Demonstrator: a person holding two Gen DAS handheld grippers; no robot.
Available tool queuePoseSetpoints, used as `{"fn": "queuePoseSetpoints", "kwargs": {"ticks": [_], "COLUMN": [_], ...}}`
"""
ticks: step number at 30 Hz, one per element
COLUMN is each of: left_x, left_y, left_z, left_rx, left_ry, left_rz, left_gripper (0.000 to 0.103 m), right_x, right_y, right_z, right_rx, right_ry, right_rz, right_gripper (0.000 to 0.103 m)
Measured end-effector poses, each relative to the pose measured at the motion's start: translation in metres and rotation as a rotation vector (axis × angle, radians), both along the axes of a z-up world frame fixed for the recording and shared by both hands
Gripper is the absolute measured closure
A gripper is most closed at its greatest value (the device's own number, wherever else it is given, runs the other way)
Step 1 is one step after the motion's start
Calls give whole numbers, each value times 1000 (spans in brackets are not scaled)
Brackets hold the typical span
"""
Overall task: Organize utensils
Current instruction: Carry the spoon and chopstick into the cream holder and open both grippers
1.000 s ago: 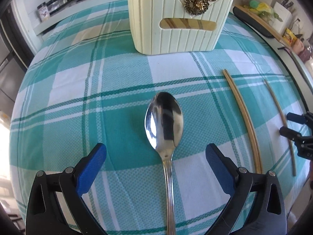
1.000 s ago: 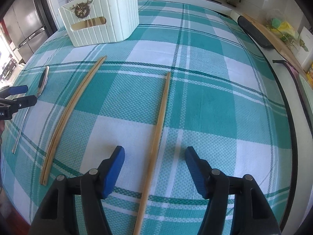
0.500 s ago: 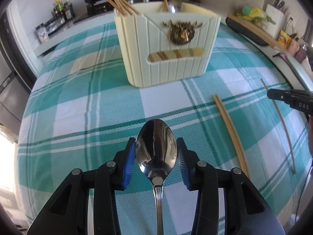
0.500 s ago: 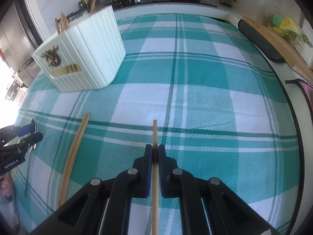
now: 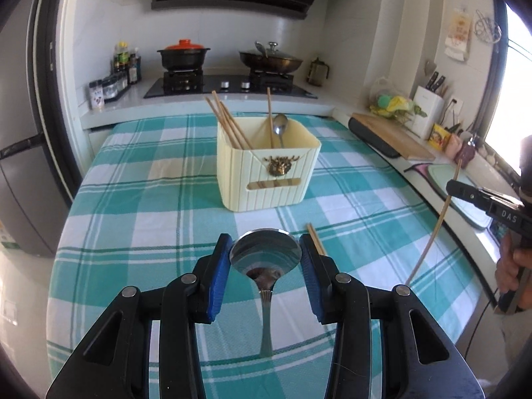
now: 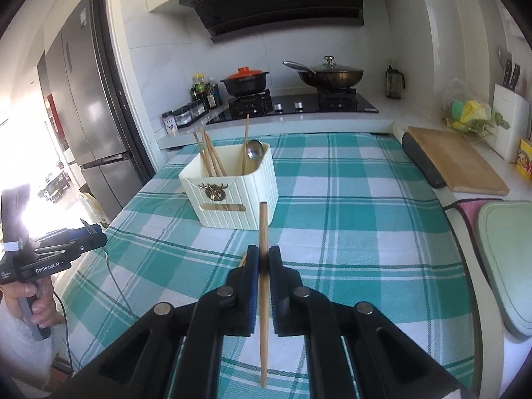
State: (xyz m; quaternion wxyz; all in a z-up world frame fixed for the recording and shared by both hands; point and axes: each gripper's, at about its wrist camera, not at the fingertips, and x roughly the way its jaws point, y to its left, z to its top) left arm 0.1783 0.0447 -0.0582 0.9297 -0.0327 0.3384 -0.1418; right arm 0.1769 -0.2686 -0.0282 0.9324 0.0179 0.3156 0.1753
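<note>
My left gripper (image 5: 265, 255) is shut on a steel spoon (image 5: 265, 259), gripping its bowl and holding it above the checked tablecloth (image 5: 149, 219). My right gripper (image 6: 263, 261) is shut on a wooden chopstick (image 6: 263, 232), lifted off the cloth; it also shows in the left wrist view (image 5: 439, 219). The cream utensil holder (image 5: 266, 169) stands ahead of both, holding several chopsticks (image 5: 229, 126) and a spoon (image 5: 280, 126). One more chopstick (image 5: 316, 242) lies on the cloth behind the left gripper's right finger.
A stove (image 6: 292, 106) with two pots stands at the back. A wooden cutting board (image 6: 455, 163) and a green board (image 6: 505, 259) lie on the counter to the right. A fridge (image 6: 83, 99) stands at left.
Both grippers closed, the left on the spoon, the right on the chopstick, and lifted them off the cloth. Both views have tilted up toward the holder.
</note>
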Motion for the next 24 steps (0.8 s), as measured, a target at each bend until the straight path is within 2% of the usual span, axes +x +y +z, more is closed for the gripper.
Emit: {"fn": "queuePoseSetpoints", "kwargs": {"ticks": [4,11,19,24], "left_x": [-1,0,14,26], "left_y": [5,11,14,19], "left_z": [7,20,29,59], "left_rx": [-30,-45,-49,-80], "left_ry": [-13,-35,-28,-70], "left_rz": [10,21,11,-5], "left_gripper": [62,62,62,62], "right_x": [-11,-8,16,39], "right_y": [11,22,30,35], "right_z": [15,32,48,63], "right_rx": [-6,17,2,-8], "right_ry": [-80,-133,-131,-137], "right_rz": [0,9,37,42], "right_gripper": [97,97,97,97]}}
